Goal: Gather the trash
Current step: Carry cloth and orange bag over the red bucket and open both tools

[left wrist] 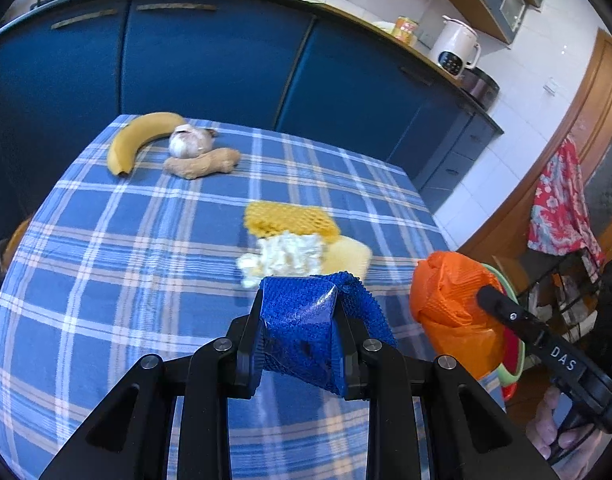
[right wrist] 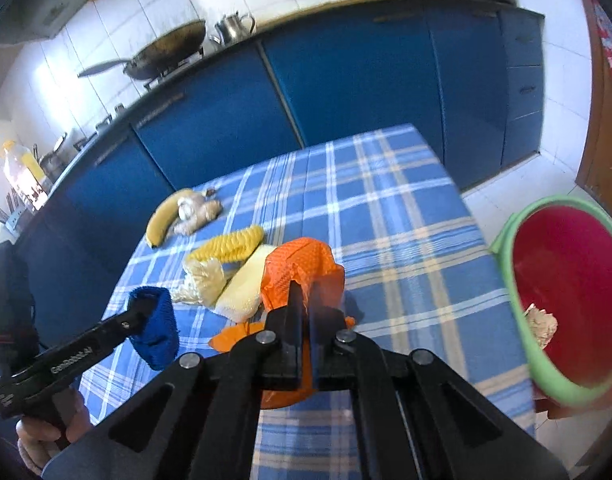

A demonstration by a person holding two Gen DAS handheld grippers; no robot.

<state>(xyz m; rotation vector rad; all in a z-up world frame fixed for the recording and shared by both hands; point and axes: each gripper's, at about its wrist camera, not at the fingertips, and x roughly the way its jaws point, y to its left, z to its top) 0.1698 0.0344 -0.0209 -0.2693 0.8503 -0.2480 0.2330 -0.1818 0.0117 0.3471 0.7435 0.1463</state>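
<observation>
Nearest in the left wrist view, the left gripper (left wrist: 302, 344) has its fingers pinching a blue foam net (left wrist: 306, 320), which bulges up between them and hangs over the right finger. In the right wrist view the right gripper (right wrist: 311, 320) has its fingers pressed together on an orange foam net (right wrist: 302, 268); the net stands up above the fingertips and a fold of it shows below them, clear of the surface (right wrist: 385, 240), which wears a blue checked cloth. Each gripper is held by a hand low at the edge of the other view (left wrist: 561, 432) (right wrist: 46, 436). Just beyond the grippers lies a small heap of trash: a crumpled white wad (left wrist: 286, 256), a pale yellow net (left wrist: 349, 256) touching it, and a darker yellow net (left wrist: 290, 218) behind both. To the right of the surface, off its edge, stands a red bin with a green rim (right wrist: 517, 300), with some pale scrap (right wrist: 541, 322) inside. At the far corner of the surface lie a banana (left wrist: 134, 140), a garlic bulb (left wrist: 188, 142) and a piece of ginger (left wrist: 202, 164), close together. Behind them run blue cabinets (left wrist: 210, 64).
</observation>
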